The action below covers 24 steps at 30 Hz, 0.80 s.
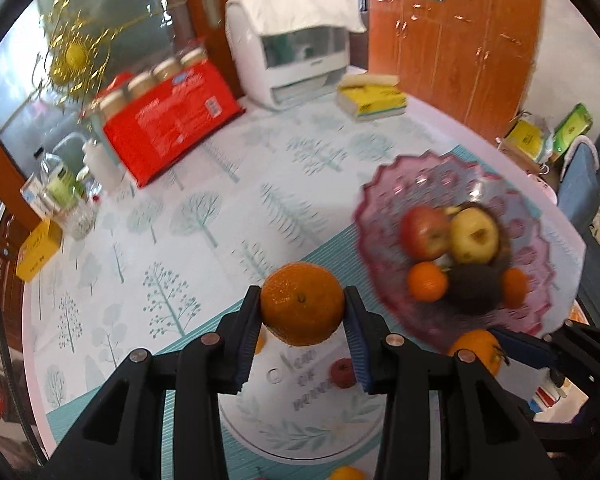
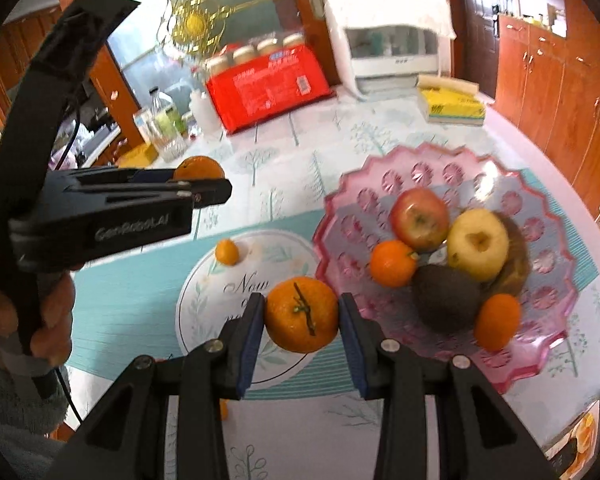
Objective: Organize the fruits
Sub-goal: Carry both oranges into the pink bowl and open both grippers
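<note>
My left gripper [image 1: 302, 314] is shut on a large orange [image 1: 300, 300] and holds it above the tablecloth, left of the pink scalloped plate [image 1: 384, 184]. In the right wrist view the left gripper [image 2: 204, 179] shows from the side with that orange [image 2: 198, 167]. My right gripper [image 2: 302, 320] is shut on a stemmed orange [image 2: 300, 312] over the round white mat [image 2: 204, 280], beside the plate [image 2: 380, 168]. The plate holds a red apple [image 2: 420, 218], a yellow apple [image 2: 478, 244], an avocado [image 2: 446, 298] and two small oranges [image 2: 394, 262]. A kumquat [image 2: 227, 252] lies on the mat.
At the back of the table stand a red package [image 1: 172, 128], a white appliance [image 1: 296, 48], a yellow tissue pack [image 1: 374, 98], glass jars [image 1: 64, 196] and a yellow box [image 1: 38, 250]. A small red fruit [image 1: 342, 372] lies on the mat. A hand [image 2: 48, 320] grips the left gripper's handle.
</note>
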Available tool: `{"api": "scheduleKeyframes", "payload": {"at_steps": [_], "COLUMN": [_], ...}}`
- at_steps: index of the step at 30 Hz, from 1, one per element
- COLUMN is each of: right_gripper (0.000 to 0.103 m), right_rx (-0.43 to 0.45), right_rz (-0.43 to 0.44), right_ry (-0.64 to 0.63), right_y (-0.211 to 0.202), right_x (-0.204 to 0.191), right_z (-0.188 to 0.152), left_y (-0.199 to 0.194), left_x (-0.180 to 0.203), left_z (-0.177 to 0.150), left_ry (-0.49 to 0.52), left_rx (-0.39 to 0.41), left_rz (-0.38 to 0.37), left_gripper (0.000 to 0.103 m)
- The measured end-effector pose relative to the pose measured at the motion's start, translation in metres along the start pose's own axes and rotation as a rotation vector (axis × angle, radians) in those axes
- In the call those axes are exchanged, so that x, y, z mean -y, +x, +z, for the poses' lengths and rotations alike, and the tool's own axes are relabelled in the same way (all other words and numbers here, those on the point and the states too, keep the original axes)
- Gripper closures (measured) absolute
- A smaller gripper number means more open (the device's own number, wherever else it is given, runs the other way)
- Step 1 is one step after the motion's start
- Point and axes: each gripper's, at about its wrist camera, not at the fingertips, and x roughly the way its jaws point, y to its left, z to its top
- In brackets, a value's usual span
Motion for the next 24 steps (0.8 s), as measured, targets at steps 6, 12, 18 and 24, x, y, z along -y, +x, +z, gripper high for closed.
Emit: {"api": "scheduleKeyframes", "payload": {"at_steps": [6, 12, 18, 24], "right_gripper": [0.065, 0.065, 0.065, 0.065], "right_rx": [0.06, 0.081, 0.066, 0.058], "right_rz": [-0.019, -0.046, -0.076, -0.116], "right_ry": [0.032, 0.074, 0.114, 0.152], "right_y": [-0.025, -0.035, -0.031, -0.021], "right_x": [0.032, 0.072, 0.118, 0.161], "right_z": [0.007, 0.013, 0.018, 0.028], "left_y": [-0.01, 0.001, 0.025, 0.048], "left_x": [0.036, 0.075, 0.108, 0.13], "left_z": [0.018, 0.035, 0.048, 0.053], "left_ry": [0.025, 0.049, 0.044, 0.031], "left_rx": [0.018, 0.001, -0.038, -0.087], "left_rz": [-0.006, -0.008, -0.01, 0.0], "left_gripper": [0.065, 0.065, 0.065, 0.065]}}
